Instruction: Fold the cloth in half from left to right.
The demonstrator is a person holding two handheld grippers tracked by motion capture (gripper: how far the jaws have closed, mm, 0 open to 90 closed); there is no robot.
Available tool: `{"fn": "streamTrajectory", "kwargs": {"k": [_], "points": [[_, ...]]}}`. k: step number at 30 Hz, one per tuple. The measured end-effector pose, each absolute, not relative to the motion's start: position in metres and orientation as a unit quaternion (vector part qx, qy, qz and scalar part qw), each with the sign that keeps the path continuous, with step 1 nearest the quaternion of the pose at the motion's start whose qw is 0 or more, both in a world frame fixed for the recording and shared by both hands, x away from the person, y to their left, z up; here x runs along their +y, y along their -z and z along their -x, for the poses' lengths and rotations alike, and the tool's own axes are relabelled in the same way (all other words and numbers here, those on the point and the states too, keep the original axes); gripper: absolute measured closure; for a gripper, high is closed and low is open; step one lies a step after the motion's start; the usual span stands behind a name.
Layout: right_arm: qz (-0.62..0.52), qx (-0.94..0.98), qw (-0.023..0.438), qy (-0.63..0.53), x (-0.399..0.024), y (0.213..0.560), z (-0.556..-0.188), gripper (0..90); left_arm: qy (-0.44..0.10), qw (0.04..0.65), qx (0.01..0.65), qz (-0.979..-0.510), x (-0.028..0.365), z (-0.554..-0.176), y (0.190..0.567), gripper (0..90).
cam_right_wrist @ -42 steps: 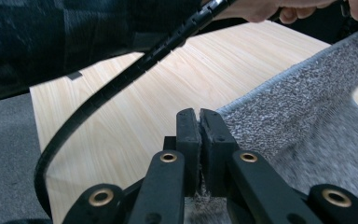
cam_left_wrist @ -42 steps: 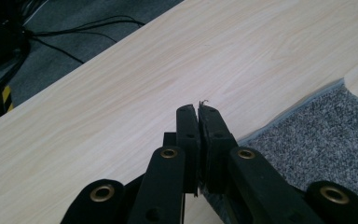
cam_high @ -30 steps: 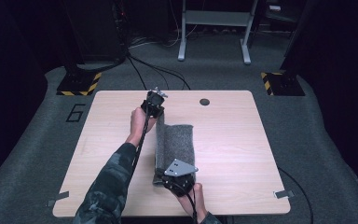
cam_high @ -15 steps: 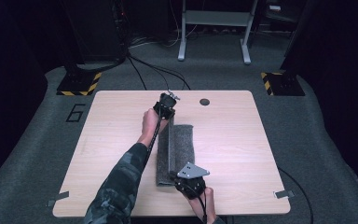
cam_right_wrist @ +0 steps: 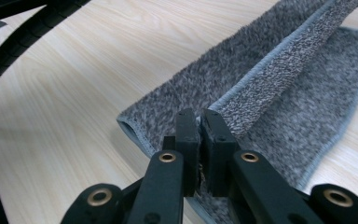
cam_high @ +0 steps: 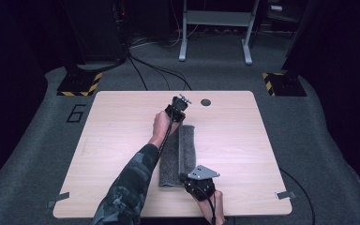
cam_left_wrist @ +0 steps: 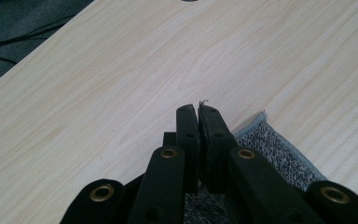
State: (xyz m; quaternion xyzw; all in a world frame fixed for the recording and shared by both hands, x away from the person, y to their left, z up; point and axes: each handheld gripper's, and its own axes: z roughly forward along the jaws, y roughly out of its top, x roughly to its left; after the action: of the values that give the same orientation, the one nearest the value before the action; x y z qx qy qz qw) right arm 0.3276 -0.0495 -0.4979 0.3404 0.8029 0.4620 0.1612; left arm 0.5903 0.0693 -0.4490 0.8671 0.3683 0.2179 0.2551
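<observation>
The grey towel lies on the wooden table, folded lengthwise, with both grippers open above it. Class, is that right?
Not quite: both are shut on the grey towel on the table, left gripper and right gripper, as the gripper views show.

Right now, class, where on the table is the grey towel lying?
In the high view the grey towel lies half-folded lengthwise near the table's middle, stretched between the left claw at its far end and the right claw at its near end.
</observation>
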Motion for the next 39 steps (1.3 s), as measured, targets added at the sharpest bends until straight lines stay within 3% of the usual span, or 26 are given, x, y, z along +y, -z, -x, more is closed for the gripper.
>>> {"fn": "streamTrajectory", "kwargs": {"k": [9,10,12,15,18,29,39], "points": [[-0.345,0.802,0.166,-0.459,-0.062,0.497,-0.326,86.0,-0.205,0.262,0.368,-0.868,0.058,-0.593,0.455,86.0],[-0.349,0.8,0.168,-0.459,-0.063,0.498,-0.326,85.9,-0.203,0.266,0.37,-0.867,0.058,-0.593,0.455,81.0],[-0.352,0.803,0.162,-0.453,-0.066,0.499,-0.324,85.4,-0.191,0.273,0.381,-0.862,0.059,-0.594,0.454,62.5],[-0.361,0.805,0.163,-0.442,-0.07,0.502,-0.321,76.0,-0.185,0.288,0.391,-0.854,0.064,-0.592,0.448,38.9],[-0.372,0.805,0.174,-0.428,-0.078,0.503,-0.315,62.8,-0.183,0.302,0.392,-0.85,0.072,-0.59,0.442,29.7],[-0.388,0.79,0.175,-0.442,-0.105,0.496,-0.332,26.5,-0.183,0.318,0.403,-0.839,0.115,-0.568,0.438,19.0],[-0.392,0.795,0.165,-0.433,-0.108,0.493,-0.377,11.7,-0.183,0.325,0.408,-0.833,0.143,-0.545,0.444,13.0]]}}
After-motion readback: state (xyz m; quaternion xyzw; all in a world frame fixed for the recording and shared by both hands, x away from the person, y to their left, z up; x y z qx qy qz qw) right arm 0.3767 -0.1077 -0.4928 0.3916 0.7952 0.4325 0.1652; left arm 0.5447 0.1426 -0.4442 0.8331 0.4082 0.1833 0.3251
